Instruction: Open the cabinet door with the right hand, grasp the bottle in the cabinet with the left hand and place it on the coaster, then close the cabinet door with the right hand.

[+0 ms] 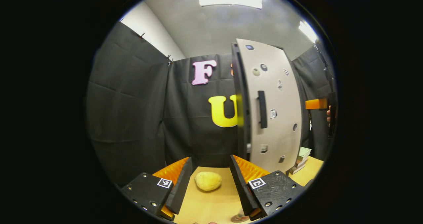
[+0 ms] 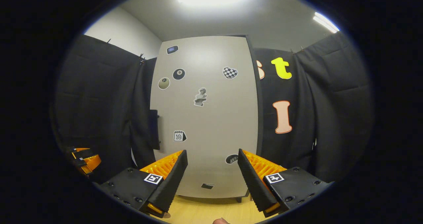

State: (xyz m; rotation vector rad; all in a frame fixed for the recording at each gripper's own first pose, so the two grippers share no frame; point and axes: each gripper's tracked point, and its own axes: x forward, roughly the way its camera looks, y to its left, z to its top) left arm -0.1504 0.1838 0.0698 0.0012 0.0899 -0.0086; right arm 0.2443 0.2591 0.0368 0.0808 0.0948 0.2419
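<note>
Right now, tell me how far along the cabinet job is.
Done: nothing yet, by the look of it; the door appears closed. In hand: the right tool is open and faces the door, its handle ungrasped. The left tool is open and empty above a round yellow pad, perhaps the coaster. Left: opening the door, moving the bottle, closing up.

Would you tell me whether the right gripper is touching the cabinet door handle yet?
Apart. In the right gripper view, the right gripper is open before the cabinet door, while the handle sits off to its left, clear of both fingers.
</note>
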